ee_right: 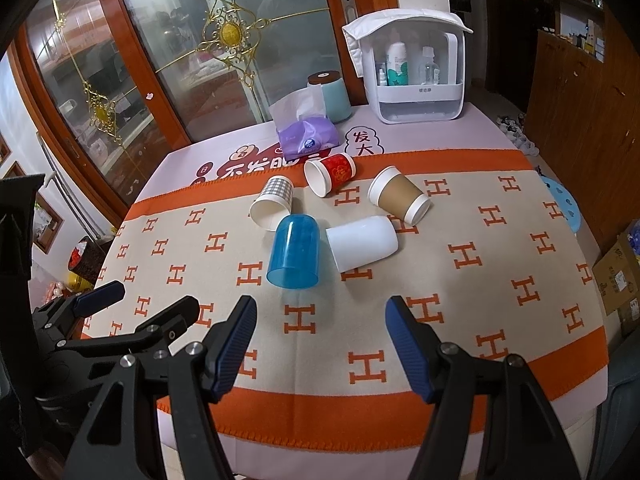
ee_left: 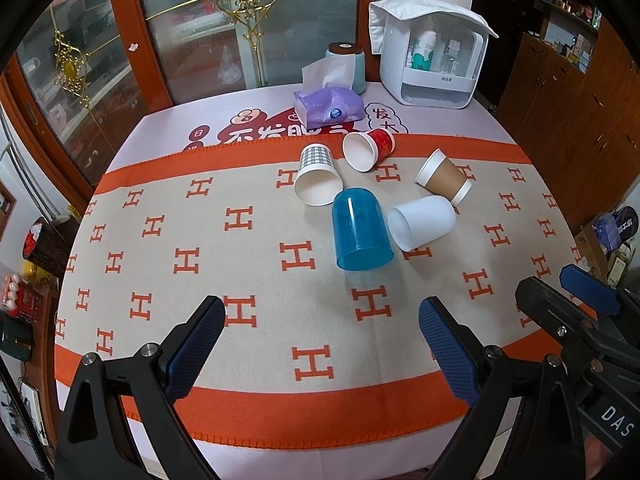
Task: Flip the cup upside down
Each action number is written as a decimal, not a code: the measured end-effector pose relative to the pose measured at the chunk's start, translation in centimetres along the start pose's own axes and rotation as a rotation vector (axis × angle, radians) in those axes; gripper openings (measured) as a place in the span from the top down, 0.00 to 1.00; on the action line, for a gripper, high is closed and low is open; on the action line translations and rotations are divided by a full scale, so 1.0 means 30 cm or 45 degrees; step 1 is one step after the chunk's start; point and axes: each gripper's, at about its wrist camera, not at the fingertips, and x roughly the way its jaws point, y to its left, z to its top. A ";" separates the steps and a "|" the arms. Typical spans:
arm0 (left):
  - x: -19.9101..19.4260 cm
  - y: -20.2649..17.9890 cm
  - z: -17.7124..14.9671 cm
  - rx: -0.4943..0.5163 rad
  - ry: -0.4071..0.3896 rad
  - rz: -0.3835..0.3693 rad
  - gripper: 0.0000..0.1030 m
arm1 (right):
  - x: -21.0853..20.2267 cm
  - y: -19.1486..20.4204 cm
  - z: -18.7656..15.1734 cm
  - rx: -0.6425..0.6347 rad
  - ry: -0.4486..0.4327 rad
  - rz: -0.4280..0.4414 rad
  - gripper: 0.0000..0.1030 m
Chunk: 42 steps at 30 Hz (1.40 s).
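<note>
A table [ee_left: 132,136] draped with an orange-bordered beige blanket [ee_left: 256,272] stands before glass-panelled wooden doors [ee_left: 100,60]. Both claws hover above the blanket's near edge, empty. The left gripper [ee_left: 322,354] has its jaws spread wide; the right gripper [ee_right: 320,346] likewise, just right of the left one. Five cups cluster beyond them. The blue cup [ee_left: 360,232] stands mouth-down — nearest, ahead of both grippers, well apart. Four lie on their sides: a white cup [ee_left: 422,222] touching its right, a checked cup [ee_left: 318,176] far-left, a red cup [ee_left: 368,150] and a brown cup [ee_left: 444,178] beyond. Farther back: one purple tissue pack [ee_left: 328,106], one teal canister [ee_left: 352,66], one white organiser [ee_left: 434,64] — bottles inside.
</note>
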 end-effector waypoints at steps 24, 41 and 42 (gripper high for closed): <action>0.500 0.034 0.283 -0.163 0.354 -0.133 0.06 | 0.382 -0.155 0.145 0.137 0.227 0.070 0.35; 0.888 -0.036 0.316 -0.262 0.615 -0.256 0.09 | 0.593 -0.253 0.098 0.253 0.444 0.147 0.35; 0.887 -0.041 0.314 -0.258 0.616 -0.272 0.13 | 0.593 -0.256 0.095 0.257 0.450 0.149 0.35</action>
